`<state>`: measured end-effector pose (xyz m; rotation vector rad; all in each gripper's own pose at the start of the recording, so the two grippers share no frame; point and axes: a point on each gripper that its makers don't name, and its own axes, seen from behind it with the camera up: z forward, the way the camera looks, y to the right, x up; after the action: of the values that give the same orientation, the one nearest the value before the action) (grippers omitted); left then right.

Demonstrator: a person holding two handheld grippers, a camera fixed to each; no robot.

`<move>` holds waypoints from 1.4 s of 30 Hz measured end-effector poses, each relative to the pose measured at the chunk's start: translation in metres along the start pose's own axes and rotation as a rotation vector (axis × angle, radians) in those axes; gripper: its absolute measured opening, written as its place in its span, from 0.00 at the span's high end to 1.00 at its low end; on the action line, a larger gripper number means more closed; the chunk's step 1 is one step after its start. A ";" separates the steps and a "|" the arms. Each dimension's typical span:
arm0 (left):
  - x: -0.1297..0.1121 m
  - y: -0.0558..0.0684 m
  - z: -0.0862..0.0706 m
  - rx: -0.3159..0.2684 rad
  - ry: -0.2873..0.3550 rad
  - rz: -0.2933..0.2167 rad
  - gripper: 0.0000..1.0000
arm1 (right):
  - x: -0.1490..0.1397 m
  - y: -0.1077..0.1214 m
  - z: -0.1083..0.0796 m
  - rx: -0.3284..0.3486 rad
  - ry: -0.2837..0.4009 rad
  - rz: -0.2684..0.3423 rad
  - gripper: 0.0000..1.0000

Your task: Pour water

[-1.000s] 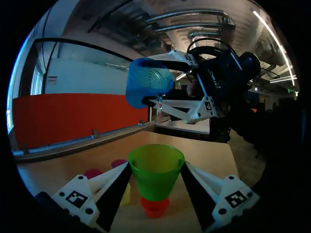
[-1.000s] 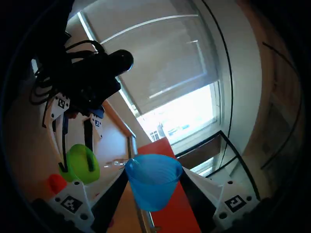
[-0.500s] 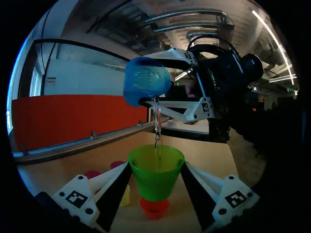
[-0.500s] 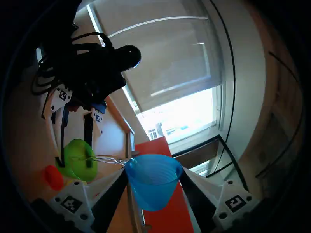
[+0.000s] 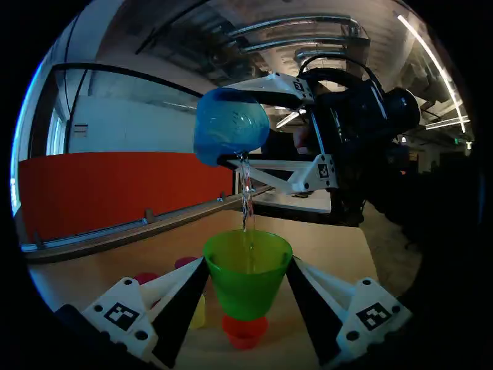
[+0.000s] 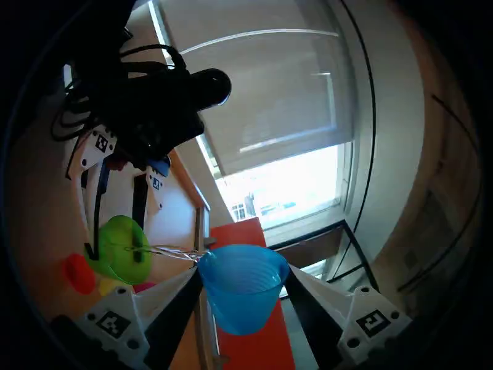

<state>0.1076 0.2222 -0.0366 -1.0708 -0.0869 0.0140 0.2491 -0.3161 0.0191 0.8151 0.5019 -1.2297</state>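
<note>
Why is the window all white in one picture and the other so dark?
Right gripper view: daylight overexposes the window, washing it white. Left gripper view: it faces a dimmer room lit by ceiling strip lights, yet the green cup looks clear.

the right gripper [image 6: 243, 275] clamps a blue cup [image 6: 242, 303] between both fingers; a thin stream of water [image 6: 172, 251] runs from its rim into the green cup [image 6: 120, 253] gripped by the left gripper [image 6: 118, 237].
</note>
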 end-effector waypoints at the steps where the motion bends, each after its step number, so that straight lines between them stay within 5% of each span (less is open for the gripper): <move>1: 0.000 0.000 0.000 0.000 0.000 0.001 0.14 | 0.000 0.000 0.000 -0.001 0.000 -0.005 0.09; 42: 0.001 -0.002 0.004 -0.002 0.012 -0.008 0.14 | 0.002 0.011 0.002 -0.024 0.000 -0.161 0.09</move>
<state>0.1086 0.2247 -0.0333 -1.0725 -0.0802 0.0007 0.2597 -0.3181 0.0217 0.7657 0.5900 -1.3696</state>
